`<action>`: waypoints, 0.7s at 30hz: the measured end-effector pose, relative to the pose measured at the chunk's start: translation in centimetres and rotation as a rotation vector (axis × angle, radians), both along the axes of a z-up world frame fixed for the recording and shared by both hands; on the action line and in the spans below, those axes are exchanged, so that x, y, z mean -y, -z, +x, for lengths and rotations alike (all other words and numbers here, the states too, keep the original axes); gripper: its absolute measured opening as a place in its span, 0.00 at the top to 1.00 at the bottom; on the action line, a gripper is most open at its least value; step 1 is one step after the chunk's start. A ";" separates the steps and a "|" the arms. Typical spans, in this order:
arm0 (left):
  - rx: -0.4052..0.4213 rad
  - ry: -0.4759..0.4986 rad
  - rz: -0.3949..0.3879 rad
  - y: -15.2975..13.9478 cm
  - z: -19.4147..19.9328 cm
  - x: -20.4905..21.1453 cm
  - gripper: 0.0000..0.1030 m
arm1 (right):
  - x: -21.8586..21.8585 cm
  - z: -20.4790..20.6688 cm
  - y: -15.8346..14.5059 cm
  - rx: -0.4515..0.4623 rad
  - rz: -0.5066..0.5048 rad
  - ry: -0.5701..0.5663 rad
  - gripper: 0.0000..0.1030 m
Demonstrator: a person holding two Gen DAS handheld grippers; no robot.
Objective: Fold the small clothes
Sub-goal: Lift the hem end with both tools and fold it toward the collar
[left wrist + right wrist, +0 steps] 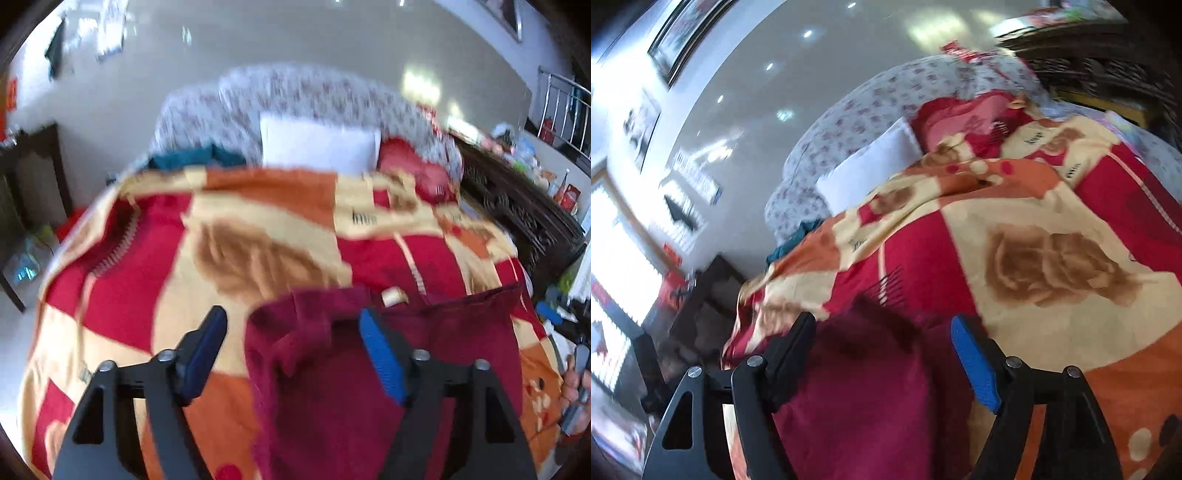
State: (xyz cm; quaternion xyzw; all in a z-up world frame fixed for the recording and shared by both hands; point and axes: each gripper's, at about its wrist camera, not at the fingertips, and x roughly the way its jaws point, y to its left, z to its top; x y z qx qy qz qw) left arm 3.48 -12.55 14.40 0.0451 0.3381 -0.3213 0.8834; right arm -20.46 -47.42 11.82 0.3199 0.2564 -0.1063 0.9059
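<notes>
A dark maroon garment (pixel 332 387) lies rumpled on the red, orange and cream blanket (pixel 147 266) of a bed, with a small beige tag (pixel 393 295) at its far edge. My left gripper (pixel 291 317) hangs over the garment's left part, open, its pads clear of the cloth. In the right wrist view the same maroon garment (pixel 857 387) lies below and between the wide jaws of my right gripper (pixel 882 321), which is open and grips nothing. Both views are blurred.
At the bed's head lie a white pillow (pixel 317 144), floral bedding (pixel 295 92), a teal cloth (pixel 192 158) and a red cushion (pixel 413 162). Dark carved furniture (pixel 517 210) runs along the right side. A hand (pixel 574 387) shows at the right edge.
</notes>
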 end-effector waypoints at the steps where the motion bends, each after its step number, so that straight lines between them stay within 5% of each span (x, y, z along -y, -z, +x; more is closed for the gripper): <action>1: -0.001 0.005 0.003 -0.1 0.0 0.0 0.27 | -0.7 0.6 0.2 -0.034 -0.038 -0.017 0.21; 6: -0.001 0.028 0.079 1.5 -0.4 0.9 0.27 | -3.4 3.7 1.8 -0.172 -0.246 -0.026 0.22; 9: 0.024 0.023 0.148 3.1 -0.1 1.9 0.27 | -2.0 5.1 3.1 -0.183 -0.223 0.009 0.21; 13: -0.025 0.027 0.113 4.7 1.3 2.5 0.27 | -0.1 6.2 4.4 -0.195 -0.182 0.020 0.23; 14: -0.028 0.023 0.112 4.9 1.4 2.8 0.27 | 0.0 6.5 4.6 -0.190 -0.173 -0.002 0.43; 15: -0.029 0.023 0.114 5.2 1.7 3.3 0.29 | 0.0 7.0 4.9 -0.201 -0.166 -0.026 0.83; 16: -0.024 0.029 0.120 5.3 1.8 3.6 0.46 | 0.0 7.2 5.0 -0.206 -0.163 -0.032 0.91; 17: -0.018 0.029 0.136 5.3 2.0 4.1 0.84 | -0.1 7.2 5.0 -0.199 -0.166 -0.031 0.91; 18: -0.024 0.026 0.164 5.5 2.4 4.6 0.94 | -0.2 7.1 4.7 -0.189 -0.180 -0.028 0.91; 21: -0.045 0.028 0.157 5.2 3.5 5.5 0.93 | 0.1 6.3 3.3 -0.146 -0.215 0.009 0.91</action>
